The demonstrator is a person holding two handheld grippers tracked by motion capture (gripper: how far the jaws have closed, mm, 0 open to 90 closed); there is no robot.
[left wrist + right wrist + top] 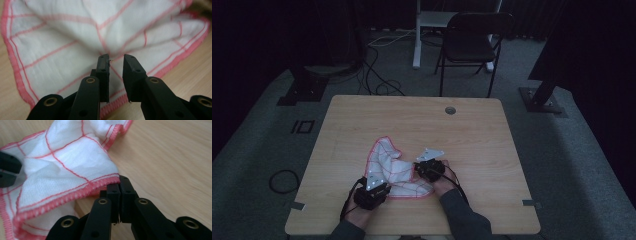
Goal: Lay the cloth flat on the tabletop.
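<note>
Cloth lies rumpled on the table; right gripper pinches its pink hem, left gripper hovers parted above it, holding nothing.

dim room | grey carpet | black folding chair | floor cables | wooden table

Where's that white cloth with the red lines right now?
In the high view, the cloth lies crumpled on the table's near half, between the left gripper and right gripper.

white red-checked cloth, crumpled, on table
</note>
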